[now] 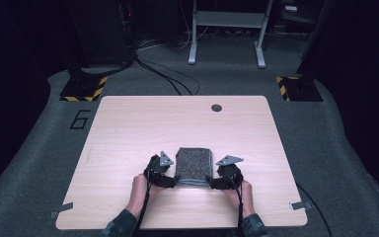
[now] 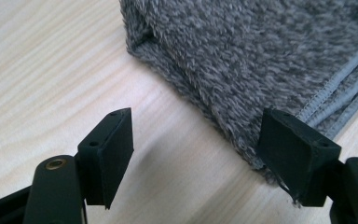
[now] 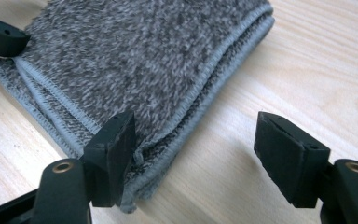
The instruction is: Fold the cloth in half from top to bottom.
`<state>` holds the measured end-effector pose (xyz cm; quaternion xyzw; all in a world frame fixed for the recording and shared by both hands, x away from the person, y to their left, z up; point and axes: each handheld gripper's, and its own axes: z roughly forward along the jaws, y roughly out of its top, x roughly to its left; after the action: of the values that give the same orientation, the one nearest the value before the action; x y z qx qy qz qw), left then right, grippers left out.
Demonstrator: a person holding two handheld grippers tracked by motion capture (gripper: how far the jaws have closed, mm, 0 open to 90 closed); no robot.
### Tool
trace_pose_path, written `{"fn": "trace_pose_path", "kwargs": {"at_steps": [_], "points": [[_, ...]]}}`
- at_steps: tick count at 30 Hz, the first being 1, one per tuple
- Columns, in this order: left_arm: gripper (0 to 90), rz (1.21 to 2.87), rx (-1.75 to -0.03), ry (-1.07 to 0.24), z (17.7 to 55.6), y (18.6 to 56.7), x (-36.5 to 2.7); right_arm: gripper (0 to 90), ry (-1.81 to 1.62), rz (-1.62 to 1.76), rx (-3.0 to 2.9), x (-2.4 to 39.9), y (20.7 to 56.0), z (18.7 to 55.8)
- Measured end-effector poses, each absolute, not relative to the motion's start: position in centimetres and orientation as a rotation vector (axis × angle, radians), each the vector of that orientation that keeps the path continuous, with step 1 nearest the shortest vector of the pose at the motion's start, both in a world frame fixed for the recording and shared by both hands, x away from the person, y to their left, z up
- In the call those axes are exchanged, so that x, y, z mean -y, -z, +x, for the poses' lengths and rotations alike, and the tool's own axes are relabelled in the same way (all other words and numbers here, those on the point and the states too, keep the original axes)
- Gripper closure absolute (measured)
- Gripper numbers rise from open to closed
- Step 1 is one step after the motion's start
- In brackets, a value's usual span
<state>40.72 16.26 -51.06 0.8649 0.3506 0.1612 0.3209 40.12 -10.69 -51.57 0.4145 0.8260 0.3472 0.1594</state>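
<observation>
Folded towel (image 1: 194, 167) lay on the desk (image 1: 128, 128), near its front edge, roughly centred between my two hands. It looked folded into a compact stack, stitched hems lined up on the side facing me.

Left gripper (image 2: 196, 154) sat at the towel's near left corner, released: one jaw over bare wood, the other just touching the fluffy edge, nothing pinched. Right gripper (image 3: 196, 154) sat at the towel's near right corner, also released: one jaw resting against the hemmed layers, the other clear over the desk beside the towel.

My read: the fold had been laid down and let go, so this was the release step, with both grippers free of the cloth.

Next move, as I judged it: back both grippers away from the towel's near edge without snagging the pile or hems. The left one had fibres brushing its jaw, so I'd pull it off gently. Then either another fold or done; couldn't tell which.
</observation>
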Motion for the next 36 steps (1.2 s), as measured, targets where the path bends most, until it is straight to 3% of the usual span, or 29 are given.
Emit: {"fn": "trace_pose_path", "kwargs": {"at_steps": [8, 16, 27, 36], "points": [[26.0, 2.252, -0.928, -0.437, 40.0, 51.3, -16.2, 27.3, -0.989, 1.193, -2.341, 10.7, 51.9, 39.9], [15.0, 2.17, -0.967, -0.448, 39.4, 50.4, -17.7, 20.8, -1.076, 1.237, -2.308, 12.3, 51.0, 39.6], [9.0, 2.086, -1.117, -0.549, 37.3, 50.4, -23.5, 12.2, -1.048, 1.39, -2.17, 17.7, 51.0, 37.6], [7.0, 2.086, -1.255, -0.547, 36.7, 52.3, -27.7, 6.8, -0.913, 1.454, -2.12, 21.0, 52.6, 36.5]]}}
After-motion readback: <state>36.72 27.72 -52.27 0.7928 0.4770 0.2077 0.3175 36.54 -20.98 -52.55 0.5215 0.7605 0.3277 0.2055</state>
